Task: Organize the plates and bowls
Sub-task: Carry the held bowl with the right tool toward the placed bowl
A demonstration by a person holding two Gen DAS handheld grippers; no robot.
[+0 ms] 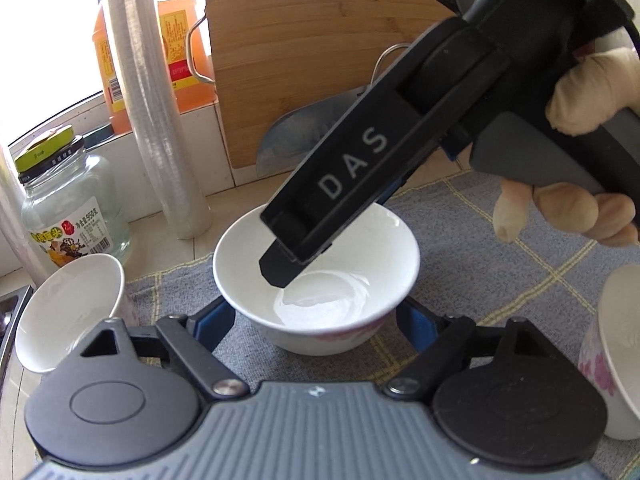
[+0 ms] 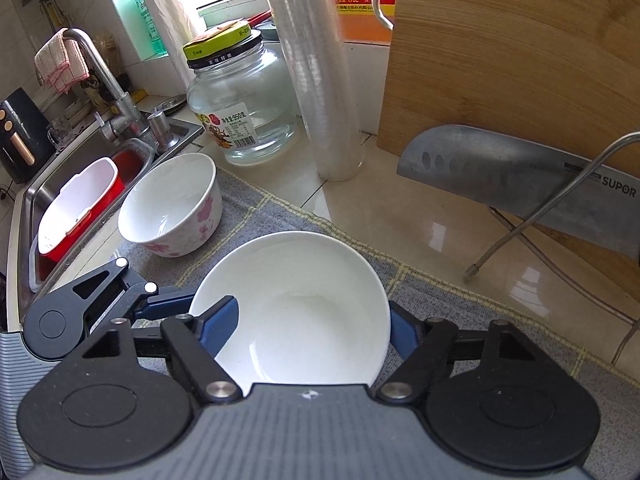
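A white bowl (image 1: 320, 280) with pink flowers stands on the grey checked cloth (image 1: 480, 264). My left gripper (image 1: 316, 324) is open, its blue fingers on either side of the bowl's base. My right gripper (image 1: 280, 272) reaches in from the upper right, one finger inside the bowl. In the right wrist view the same bowl (image 2: 296, 312) sits between my right gripper's (image 2: 312, 320) fingers, the left finger inside the rim, the right outside; the jaws look wide. A second flowered bowl (image 2: 172, 208) stands at left, a third (image 1: 616, 352) at right.
A glass jar (image 2: 244, 104), a stack of plastic cups (image 2: 320, 80), an orange bottle (image 1: 180, 48), a wooden board (image 2: 520, 60) and a cleaver (image 2: 512, 176) on a wire rack line the back. A sink (image 2: 60, 200) with a red-and-white tub lies at left.
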